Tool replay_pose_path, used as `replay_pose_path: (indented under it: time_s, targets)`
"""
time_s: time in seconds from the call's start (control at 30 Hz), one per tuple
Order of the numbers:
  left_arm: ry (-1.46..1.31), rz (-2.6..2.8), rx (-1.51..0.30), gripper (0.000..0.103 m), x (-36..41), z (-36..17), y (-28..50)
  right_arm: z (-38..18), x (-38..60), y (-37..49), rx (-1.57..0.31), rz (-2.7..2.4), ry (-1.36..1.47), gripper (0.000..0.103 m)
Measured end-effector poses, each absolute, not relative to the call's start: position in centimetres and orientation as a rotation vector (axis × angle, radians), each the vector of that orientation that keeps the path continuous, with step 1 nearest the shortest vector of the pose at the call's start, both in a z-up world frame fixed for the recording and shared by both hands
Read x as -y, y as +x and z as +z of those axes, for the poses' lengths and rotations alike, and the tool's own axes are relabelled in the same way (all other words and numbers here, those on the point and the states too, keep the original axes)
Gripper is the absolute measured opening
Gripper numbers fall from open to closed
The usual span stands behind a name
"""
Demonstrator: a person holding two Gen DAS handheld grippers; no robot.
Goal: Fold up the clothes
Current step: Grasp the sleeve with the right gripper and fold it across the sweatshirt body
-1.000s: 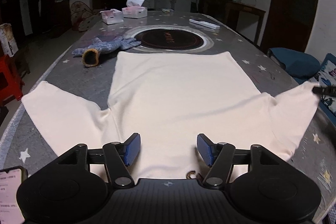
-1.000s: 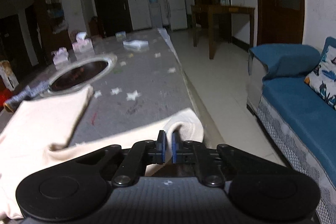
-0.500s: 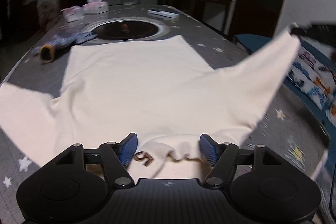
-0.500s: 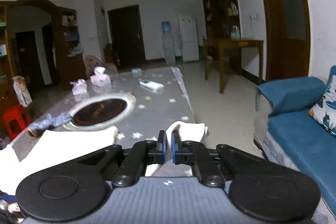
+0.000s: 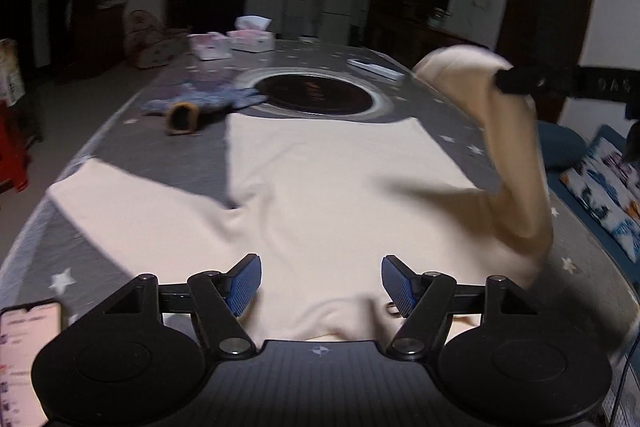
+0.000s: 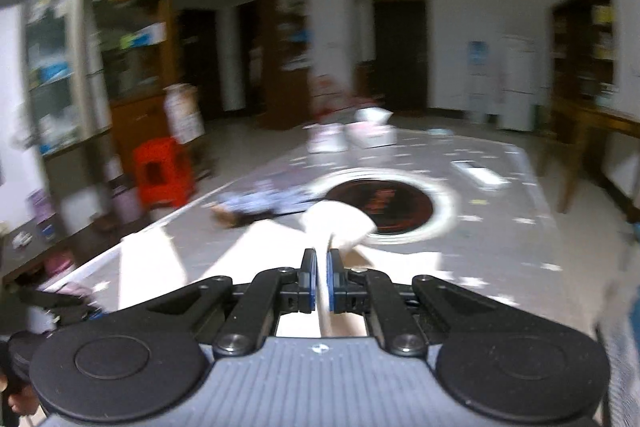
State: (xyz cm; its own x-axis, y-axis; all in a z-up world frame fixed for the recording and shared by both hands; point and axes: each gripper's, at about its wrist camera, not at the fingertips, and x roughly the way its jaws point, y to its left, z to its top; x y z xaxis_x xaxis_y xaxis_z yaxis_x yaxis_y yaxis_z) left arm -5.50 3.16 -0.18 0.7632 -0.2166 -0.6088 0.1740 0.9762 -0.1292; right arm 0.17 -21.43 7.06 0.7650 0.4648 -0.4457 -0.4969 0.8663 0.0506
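1. My cream top [image 5: 332, 187] lies flat on the grey starred table [image 5: 120, 163], collar at the near edge, hem at the far end beside the round black hob [image 5: 316, 95].
2. Folding has barely started: my right gripper [image 6: 320, 269] is pinched tight on the right sleeve cuff [image 6: 340, 223], which is lifted over the body.
3. The left sleeve [image 5: 132, 211] is spread flat and unfolded.
4. My left gripper [image 5: 320, 285] hovers over the collar, fingers spread, holding nothing.
5. Left to do, I judge: both sleeves in, then the body.
6. Two tissue boxes [image 5: 252, 39] at the far end have tissues poking out.
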Motion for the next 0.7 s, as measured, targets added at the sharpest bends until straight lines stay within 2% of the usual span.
replay_pose_path:
  time_s: [0.2, 0.23, 0.27, 0.33, 0.4, 0.47, 0.7]
  targets:
    - [-0.091, -0.170, -0.674, 0.070, -5.1, -0.4, -6.2, 4.4, 14.7, 0.7, -0.557, 0.706, -0.094, 0.005]
    - [-0.095, -0.166, -0.674, 0.070, -5.4, -0.4, -6.3, 4.0, 14.0, 0.7, -0.571, 0.727, -0.094, 0.007]
    - [-0.099, -0.162, -0.675, 0.070, -5.6, -0.5, -6.3, 3.7, 13.6, 0.6, -0.584, 0.743, -0.092, 0.012]
    - [-0.105, -0.159, -0.673, 0.070, -6.0, -0.4, -6.4, 3.3, 12.9, 0.5, -0.602, 0.769, -0.090, 0.014]
    - [-0.109, -0.158, -0.669, 0.070, -6.4, -0.4, -6.5, 3.7, 13.6, 0.4, -0.600, 0.773, -0.085, 0.022]
    - [-0.114, -0.164, -0.663, 0.070, -6.5, -0.3, -6.3, 4.2, 14.9, 0.2, -0.599, 0.758, -0.084, 0.025]
    - [-0.096, -0.208, -0.639, 0.068, -5.0, 0.0, -5.1, 2.6, 20.7, 0.0, -0.694, 0.590, -0.182, 0.026]
